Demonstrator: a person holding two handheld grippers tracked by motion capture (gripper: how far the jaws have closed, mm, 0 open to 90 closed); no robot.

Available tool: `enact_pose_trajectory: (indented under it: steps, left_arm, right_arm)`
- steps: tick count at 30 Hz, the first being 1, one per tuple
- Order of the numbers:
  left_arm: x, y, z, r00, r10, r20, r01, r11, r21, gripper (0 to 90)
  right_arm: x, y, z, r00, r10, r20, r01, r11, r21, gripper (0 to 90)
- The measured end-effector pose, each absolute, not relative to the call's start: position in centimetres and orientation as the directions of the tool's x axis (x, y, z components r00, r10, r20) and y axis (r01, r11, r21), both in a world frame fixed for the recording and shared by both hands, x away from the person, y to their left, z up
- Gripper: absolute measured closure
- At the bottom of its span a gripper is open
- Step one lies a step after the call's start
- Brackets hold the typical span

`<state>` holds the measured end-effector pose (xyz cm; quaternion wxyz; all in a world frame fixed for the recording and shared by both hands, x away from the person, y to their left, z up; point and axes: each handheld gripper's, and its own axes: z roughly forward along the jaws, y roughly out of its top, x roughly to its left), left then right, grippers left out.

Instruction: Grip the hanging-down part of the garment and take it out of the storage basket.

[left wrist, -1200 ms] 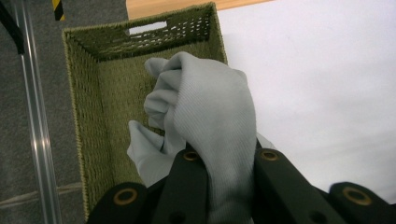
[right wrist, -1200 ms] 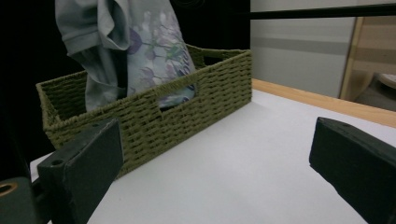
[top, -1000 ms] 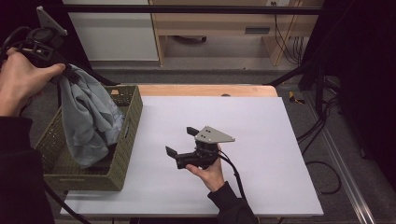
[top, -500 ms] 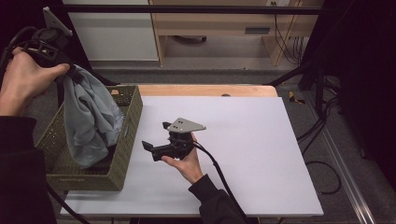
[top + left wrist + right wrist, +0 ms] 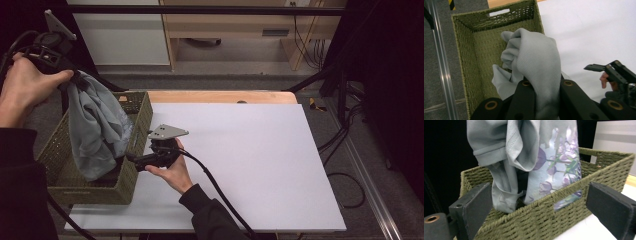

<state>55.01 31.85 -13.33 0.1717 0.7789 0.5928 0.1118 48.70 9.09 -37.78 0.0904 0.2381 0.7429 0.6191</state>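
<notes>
White table (image 5: 250,165) lies bare to the right, plenty of room there. Left gripper (image 5: 75,82) is clamped on the grey shirt (image 5: 95,130), which hangs limp into the basket (image 5: 142,107) — soft, light, floppy, best pinched at a seam. Right gripper (image 5: 134,159), jaws wide and empty, sits just beside the basket's wall; that rim could snag.

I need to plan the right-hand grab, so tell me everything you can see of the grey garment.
The grey garment is soft ribbed fabric with stitched hems and a purple flower print on one panel. It hangs bunched from the left gripper, whose jaws are clamped on its top. Its lower end dangles inside the green woven basket. The right gripper, jaws open, faces it without touching.
</notes>
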Motion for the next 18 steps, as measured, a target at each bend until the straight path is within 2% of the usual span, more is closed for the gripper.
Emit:
enact_pose_trajectory:
  steps: [18]
  left_arm:
    - [54.8,31.6,-13.1,0.276,0.961,-0.031,0.879,-0.24,0.411,86.2]
  right_arm:
    - [49.5,13.2,-38.2,-0.876,0.453,0.164,0.253,0.143,0.957,7.3]
